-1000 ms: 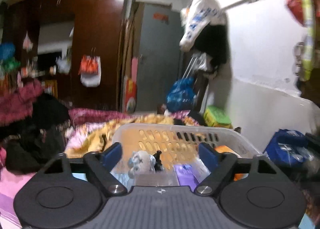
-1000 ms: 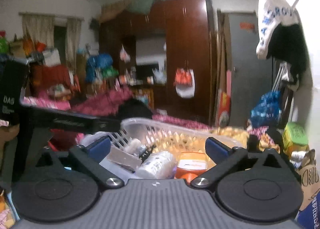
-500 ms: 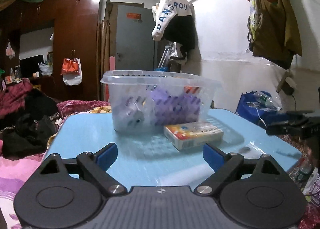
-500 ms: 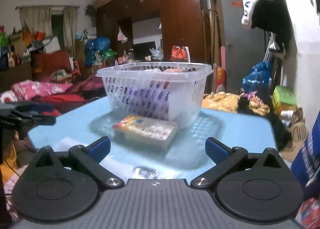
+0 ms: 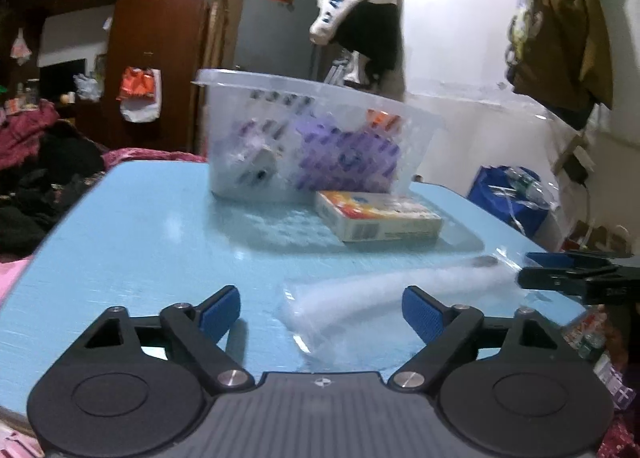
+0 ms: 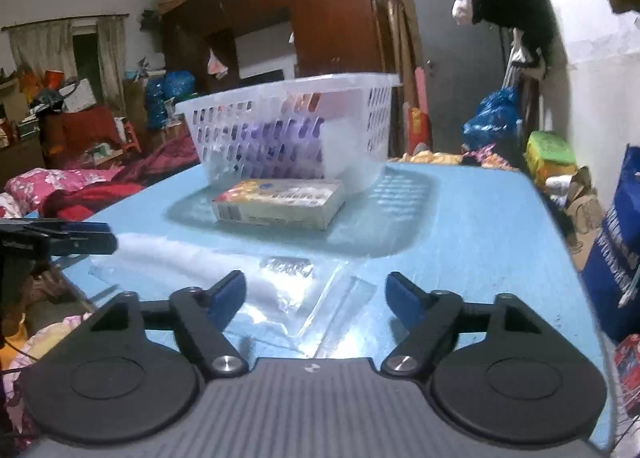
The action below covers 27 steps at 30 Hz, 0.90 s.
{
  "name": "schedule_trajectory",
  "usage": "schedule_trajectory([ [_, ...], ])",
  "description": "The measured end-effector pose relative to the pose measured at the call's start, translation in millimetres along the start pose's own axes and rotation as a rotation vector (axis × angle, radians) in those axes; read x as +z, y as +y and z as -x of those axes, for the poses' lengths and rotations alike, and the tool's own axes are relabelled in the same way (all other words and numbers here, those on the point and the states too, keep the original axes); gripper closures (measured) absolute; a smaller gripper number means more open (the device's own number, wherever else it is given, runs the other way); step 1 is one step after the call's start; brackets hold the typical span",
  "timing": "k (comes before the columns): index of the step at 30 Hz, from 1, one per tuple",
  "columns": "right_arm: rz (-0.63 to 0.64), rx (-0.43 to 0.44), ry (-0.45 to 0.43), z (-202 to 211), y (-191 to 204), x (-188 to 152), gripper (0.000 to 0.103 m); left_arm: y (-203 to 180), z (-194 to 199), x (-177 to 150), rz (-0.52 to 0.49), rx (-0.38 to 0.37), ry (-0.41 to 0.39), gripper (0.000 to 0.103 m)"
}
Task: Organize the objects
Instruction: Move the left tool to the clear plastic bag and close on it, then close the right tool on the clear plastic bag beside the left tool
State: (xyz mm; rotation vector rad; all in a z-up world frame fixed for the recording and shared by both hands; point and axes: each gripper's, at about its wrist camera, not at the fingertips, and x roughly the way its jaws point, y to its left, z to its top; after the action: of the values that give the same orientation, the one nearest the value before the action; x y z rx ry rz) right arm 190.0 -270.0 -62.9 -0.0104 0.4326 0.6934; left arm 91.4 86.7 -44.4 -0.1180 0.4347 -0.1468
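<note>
A clear plastic packet with a white roll inside (image 5: pixel 384 294) lies on the light blue table (image 5: pixel 160 234) near the front edge; it also shows in the right wrist view (image 6: pixel 224 270). A flat printed box (image 5: pixel 376 216) (image 6: pixel 280 204) lies in front of a white perforated basket (image 5: pixel 312 138) (image 6: pixel 296 130) that holds purple packs and other items. My left gripper (image 5: pixel 320 308) is open, low over the packet's near end. My right gripper (image 6: pixel 316 294) is open, low over the packet's other end. Each gripper shows at the edge of the other's view.
The table's edges drop off to a bed with dark and pink clothes (image 5: pixel 36 162) on the left and blue bags (image 5: pixel 512 190) on the floor at the right. A dark wardrobe (image 6: pixel 328 18) and a grey door (image 5: pixel 276 30) stand behind.
Both grippers came down from above the basket to table level and then moved closer to the table. The clear packet now lies just in front of both pairs of fingers.
</note>
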Motion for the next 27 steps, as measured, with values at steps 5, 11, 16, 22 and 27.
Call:
schedule_trajectory([
  [5,0.031,-0.002,0.005,-2,6,-11,0.039,-11,-5,-4,-0.032,-0.012,-0.008,0.031],
  [11,0.068,0.009,-0.018,2,13,-24,0.068,-16,-4,-8,-0.054,0.022,-0.039,0.062],
  [16,0.082,0.007,-0.040,7,10,-29,0.076,-19,1,-13,-0.077,0.032,-0.098,0.079],
  [22,0.084,0.011,-0.075,17,5,-34,0.084,-19,9,-15,-0.092,-0.001,-0.152,0.087],
  [27,0.087,0.010,-0.112,26,1,-30,0.094,-21,13,-14,-0.116,-0.009,-0.168,0.088],
])
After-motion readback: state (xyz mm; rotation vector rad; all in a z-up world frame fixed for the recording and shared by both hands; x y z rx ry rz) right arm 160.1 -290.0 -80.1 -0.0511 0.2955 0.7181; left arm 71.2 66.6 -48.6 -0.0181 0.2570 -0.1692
